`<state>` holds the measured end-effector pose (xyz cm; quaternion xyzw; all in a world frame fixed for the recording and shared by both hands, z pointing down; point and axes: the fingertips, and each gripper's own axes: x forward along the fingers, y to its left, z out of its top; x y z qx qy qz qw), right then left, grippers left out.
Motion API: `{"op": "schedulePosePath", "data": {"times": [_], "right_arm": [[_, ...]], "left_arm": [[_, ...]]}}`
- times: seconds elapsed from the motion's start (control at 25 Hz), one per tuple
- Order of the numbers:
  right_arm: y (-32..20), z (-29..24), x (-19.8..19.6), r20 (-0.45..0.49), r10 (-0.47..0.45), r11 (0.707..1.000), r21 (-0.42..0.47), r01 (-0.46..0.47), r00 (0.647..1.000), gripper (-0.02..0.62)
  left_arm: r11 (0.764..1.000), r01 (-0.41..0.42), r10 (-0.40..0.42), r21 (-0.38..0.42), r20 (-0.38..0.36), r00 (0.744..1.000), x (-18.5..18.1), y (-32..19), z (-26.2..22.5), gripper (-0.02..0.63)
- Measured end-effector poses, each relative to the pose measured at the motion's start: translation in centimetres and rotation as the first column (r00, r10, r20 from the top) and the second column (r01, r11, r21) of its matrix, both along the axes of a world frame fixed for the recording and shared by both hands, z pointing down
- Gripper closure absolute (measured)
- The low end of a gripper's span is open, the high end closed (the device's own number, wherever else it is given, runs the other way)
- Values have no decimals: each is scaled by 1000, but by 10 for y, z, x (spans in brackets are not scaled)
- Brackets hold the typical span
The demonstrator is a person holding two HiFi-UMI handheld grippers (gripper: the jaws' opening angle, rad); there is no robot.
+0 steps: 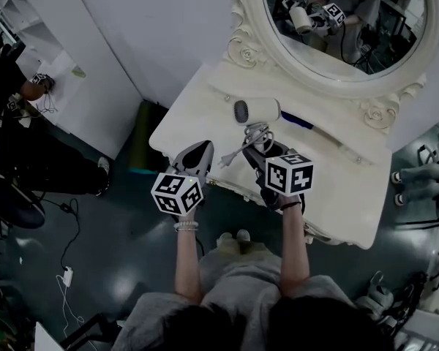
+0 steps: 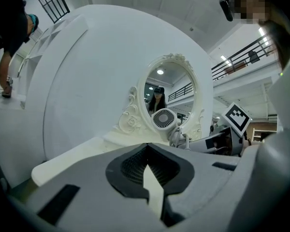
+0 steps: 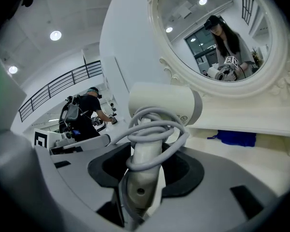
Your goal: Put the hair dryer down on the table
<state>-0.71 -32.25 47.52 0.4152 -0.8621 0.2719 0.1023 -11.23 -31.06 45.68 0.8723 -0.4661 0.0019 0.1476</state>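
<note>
The hair dryer (image 1: 256,111) is held over the white dressing table (image 1: 194,115), its cord-wrapped handle pinched by the right gripper (image 1: 260,151), with the barrel lying 9-to-3 at the fingers' 12 o'clock. The left gripper (image 1: 199,152), jaws pressed together on nothing, is seen at 9 o'clock. Bare tabletop is offered toward 10 o'clock, while room is judged tight by the mirror (image 1: 245,20) at 12 and a blue item (image 1: 298,121) at 3.
</note>
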Motion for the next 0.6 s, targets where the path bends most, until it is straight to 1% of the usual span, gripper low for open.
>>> {"op": "schedulePosePath", "data": {"times": [0.16,0.32,0.6], "right_arm": [[-8,12,-2,-3,15,999,-38,-16,1000,403],[-17,28,-6,-26,21,997,-76,-23,999,403],[-23,64,-8,-75,13,988,-153,-25,997,403]], "left_arm": [[999,-23,23,-35,0,1000,-1,-9,11,601],[997,-33,32,-75,-16,999,-5,-20,25,601],[988,-55,53,-147,-18,998,-2,-30,54,601]]}}
